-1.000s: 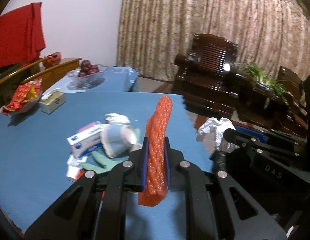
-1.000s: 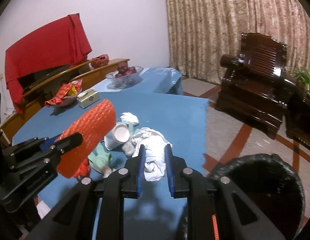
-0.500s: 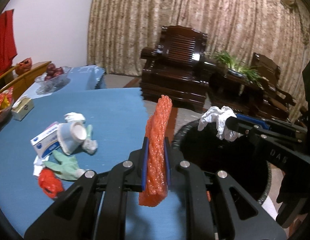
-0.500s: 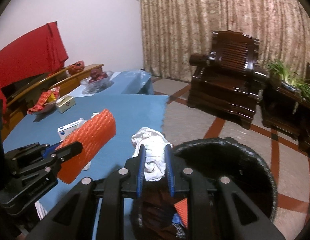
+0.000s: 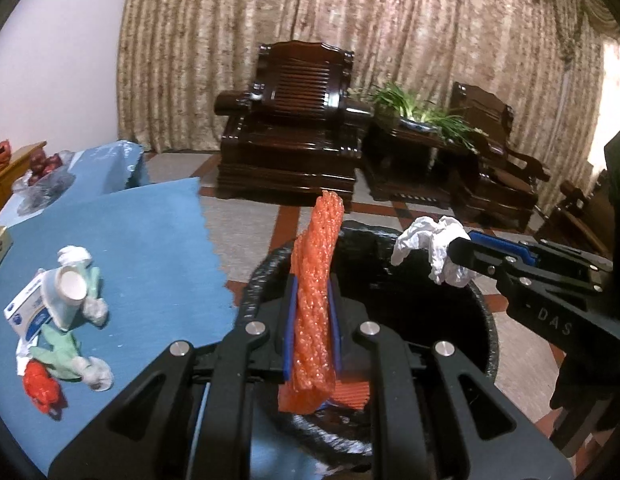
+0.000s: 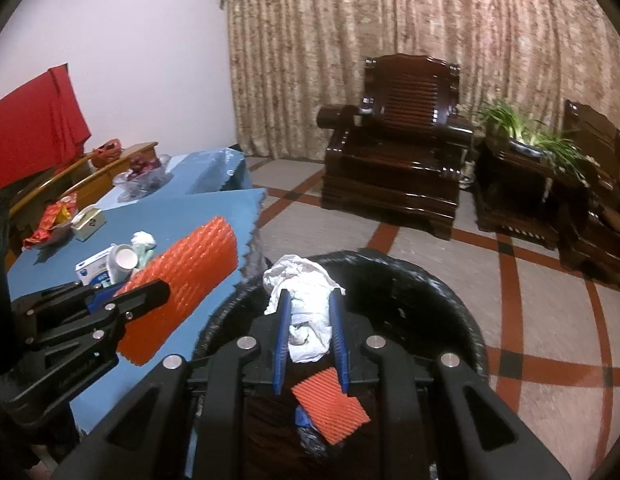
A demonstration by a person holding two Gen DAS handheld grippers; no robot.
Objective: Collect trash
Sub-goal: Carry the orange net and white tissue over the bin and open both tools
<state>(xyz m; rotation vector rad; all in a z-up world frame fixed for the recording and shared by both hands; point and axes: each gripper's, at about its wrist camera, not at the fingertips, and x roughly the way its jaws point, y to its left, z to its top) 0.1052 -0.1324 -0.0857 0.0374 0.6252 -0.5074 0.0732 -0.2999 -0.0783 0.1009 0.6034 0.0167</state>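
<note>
Left tongs (image 5: 311, 332) clenched on orange foam net (image 5: 315, 280), right tongs (image 6: 310, 336) on crumpled tissue (image 6: 306, 300). Both poised over black bin (image 6: 449, 296) beside desk (image 5: 130, 240), likely for dropping.

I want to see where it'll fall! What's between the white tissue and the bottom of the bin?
Only open air. In the right wrist view, the crumpled tissue hangs over the black bin, whose bottom already holds an orange foam piece.

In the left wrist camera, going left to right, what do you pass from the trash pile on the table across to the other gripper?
Red crumpled wrapper → white paper cup → edge of the blue tablecloth → orange foam net held in the left gripper → crumpled white tissue → right gripper.
</note>
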